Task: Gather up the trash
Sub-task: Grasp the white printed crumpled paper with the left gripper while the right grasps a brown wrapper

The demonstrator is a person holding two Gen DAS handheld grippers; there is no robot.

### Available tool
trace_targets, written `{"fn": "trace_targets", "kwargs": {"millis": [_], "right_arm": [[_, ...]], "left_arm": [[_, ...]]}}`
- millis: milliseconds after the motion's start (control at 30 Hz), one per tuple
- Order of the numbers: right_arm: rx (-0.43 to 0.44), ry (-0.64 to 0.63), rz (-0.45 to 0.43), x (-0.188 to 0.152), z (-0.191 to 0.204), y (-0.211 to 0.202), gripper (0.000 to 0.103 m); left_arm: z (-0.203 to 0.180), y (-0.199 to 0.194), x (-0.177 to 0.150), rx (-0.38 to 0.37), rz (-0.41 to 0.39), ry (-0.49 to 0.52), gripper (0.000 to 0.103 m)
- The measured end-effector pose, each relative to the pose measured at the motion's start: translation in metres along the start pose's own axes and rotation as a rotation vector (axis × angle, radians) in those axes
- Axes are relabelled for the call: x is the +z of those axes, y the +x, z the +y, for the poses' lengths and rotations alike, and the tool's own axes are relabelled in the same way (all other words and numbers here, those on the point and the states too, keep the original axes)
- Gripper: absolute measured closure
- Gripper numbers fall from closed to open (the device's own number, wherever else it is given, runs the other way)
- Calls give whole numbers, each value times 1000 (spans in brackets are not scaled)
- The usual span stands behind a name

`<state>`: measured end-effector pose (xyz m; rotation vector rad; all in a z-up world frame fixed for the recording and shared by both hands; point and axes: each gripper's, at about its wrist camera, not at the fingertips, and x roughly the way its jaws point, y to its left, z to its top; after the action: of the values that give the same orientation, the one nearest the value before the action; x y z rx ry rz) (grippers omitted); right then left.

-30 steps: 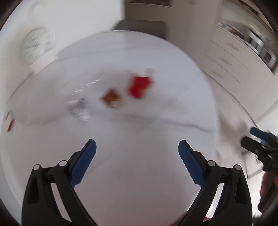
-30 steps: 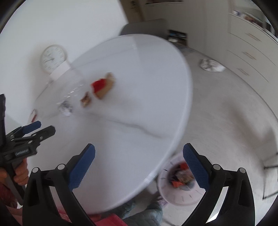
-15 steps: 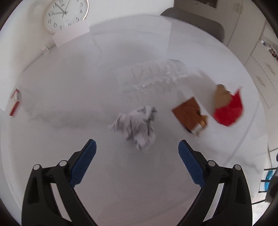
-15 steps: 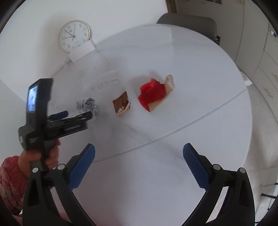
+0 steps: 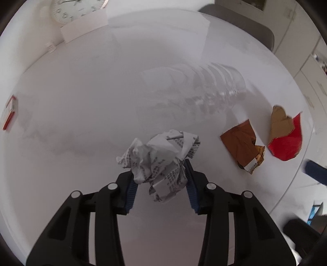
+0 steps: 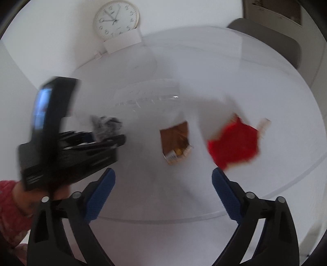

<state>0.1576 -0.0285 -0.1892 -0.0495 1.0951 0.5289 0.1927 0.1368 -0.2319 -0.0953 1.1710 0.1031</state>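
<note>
My left gripper [image 5: 160, 180] is shut on a crumpled ball of printed paper [image 5: 161, 159] on the white round table [image 5: 81, 92]. The paper ball also shows in the right wrist view [image 6: 106, 124], held by the left gripper [image 6: 114, 139]. A brown wrapper [image 5: 243, 147] [image 6: 176, 141] and a red torn carton [image 5: 286, 139] [image 6: 233, 143] lie to the right of it. A clear plastic tray [image 5: 194, 92] [image 6: 147, 96] lies behind them. My right gripper [image 6: 162, 184] is open and empty, above the table's near edge, facing the brown wrapper.
A wall clock [image 6: 116, 19] leans behind a white card [image 6: 122, 42] at the table's far side. A small red and white box [image 5: 9, 115] lies at the left edge. A grey chair [image 6: 271, 38] stands at the back right.
My left gripper moved forward onto the paper ball and shut on it. My right gripper moved closer to the brown wrapper and red carton, still open.
</note>
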Motion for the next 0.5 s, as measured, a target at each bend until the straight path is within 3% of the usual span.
{"fn": "trace_targets", "kwargs": {"millis": [300,500], "right_arm": [[-101,-46,82,27,3,62,21],[-170,-100,130,32,7,77,43]], "left_arm": [[38,-43,-21,29,-24,-83,62],[54,-49,-29,24,-23,-116,62]]}}
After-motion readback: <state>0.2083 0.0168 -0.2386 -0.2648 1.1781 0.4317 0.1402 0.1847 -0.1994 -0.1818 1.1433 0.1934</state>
